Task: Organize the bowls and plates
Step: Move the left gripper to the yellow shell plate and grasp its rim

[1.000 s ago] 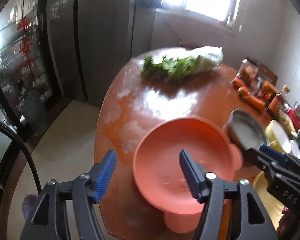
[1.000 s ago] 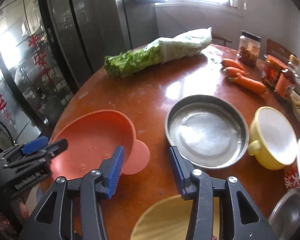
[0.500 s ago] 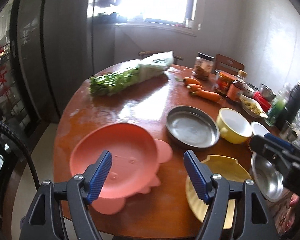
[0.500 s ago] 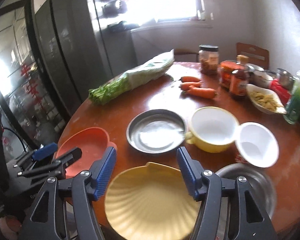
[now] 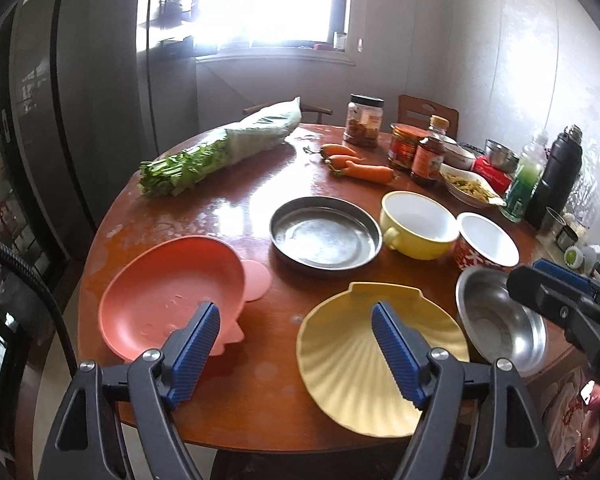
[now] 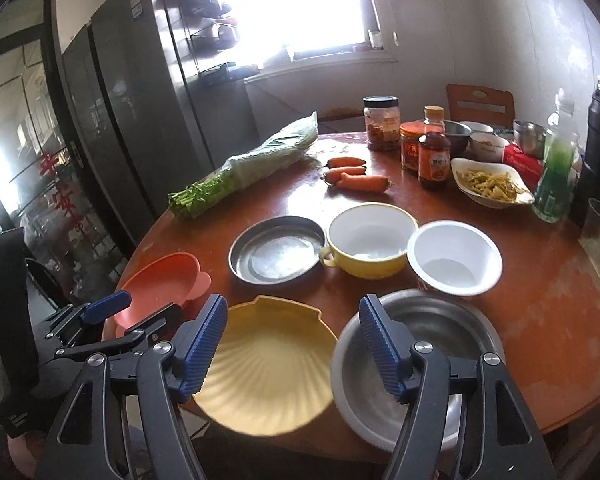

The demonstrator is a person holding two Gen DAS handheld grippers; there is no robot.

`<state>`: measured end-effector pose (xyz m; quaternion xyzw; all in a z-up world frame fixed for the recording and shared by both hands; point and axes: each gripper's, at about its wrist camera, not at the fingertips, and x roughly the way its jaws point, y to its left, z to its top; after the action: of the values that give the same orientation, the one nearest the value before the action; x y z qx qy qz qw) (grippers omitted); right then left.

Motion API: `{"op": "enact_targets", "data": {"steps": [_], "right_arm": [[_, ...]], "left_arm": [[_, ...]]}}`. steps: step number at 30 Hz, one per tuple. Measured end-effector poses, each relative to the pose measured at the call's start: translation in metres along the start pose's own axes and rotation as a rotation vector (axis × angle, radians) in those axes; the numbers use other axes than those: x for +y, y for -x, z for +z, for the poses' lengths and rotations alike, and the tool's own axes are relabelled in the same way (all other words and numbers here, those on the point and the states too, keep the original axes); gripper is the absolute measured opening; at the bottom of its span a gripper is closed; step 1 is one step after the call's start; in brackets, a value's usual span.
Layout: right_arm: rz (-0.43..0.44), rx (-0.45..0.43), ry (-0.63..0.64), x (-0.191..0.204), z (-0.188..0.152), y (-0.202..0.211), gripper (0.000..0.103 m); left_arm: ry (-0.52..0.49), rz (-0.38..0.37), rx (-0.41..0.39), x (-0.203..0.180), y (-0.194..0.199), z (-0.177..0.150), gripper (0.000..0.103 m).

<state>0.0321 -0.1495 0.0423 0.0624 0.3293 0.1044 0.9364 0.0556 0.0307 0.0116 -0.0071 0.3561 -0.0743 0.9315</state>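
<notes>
On the round brown table point(image 5: 236, 216) stand a pink plate point(image 5: 168, 296) point(image 6: 160, 284), a yellow shell-shaped plate point(image 5: 348, 360) point(image 6: 272, 360), a steel pan point(image 5: 324, 236) point(image 6: 276, 252), a yellow bowl point(image 5: 416, 224) point(image 6: 368, 240), a white bowl with red sides point(image 5: 486, 240) point(image 6: 454, 258) and a steel bowl point(image 5: 496, 320) point(image 6: 432, 336). My left gripper point(image 5: 296, 344) is open and empty above the table's near edge, between the pink and shell plates. My right gripper point(image 6: 292, 344) is open and empty above the shell plate and steel bowl.
At the back lie bagged greens point(image 5: 220, 152), carrots point(image 5: 356, 164), jars and a sauce bottle point(image 5: 428, 152), a dish of food point(image 6: 492, 184), a green bottle point(image 6: 556, 172) and a black flask point(image 5: 556, 176). A fridge point(image 6: 140, 120) stands to the left.
Both grippers have pulled back and risen from low over the pink plate, and turned right. More of the table shows now. Both stay open and empty.
</notes>
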Motion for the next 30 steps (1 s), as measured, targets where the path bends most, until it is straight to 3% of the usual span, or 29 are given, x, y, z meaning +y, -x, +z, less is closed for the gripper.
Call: {"op": "enact_targets", "data": {"steps": [11, 21, 30], "right_arm": [[-0.011, 0.061, -0.008, -0.017, -0.031, 0.011, 0.071], [0.076, 0.131, 0.011, -0.002, -0.064, 0.012, 0.071], [0.071, 0.252, -0.014, 0.008, -0.084, -0.028, 0.068]], "left_arm": [[-0.019, -0.004, 0.037, -0.015, -0.005, -0.013, 0.078], [-0.021, 0.028, 0.092, -0.002, -0.02, -0.027, 0.078], [-0.013, 0.025, 0.123, 0.008, -0.034, -0.035, 0.078]]}}
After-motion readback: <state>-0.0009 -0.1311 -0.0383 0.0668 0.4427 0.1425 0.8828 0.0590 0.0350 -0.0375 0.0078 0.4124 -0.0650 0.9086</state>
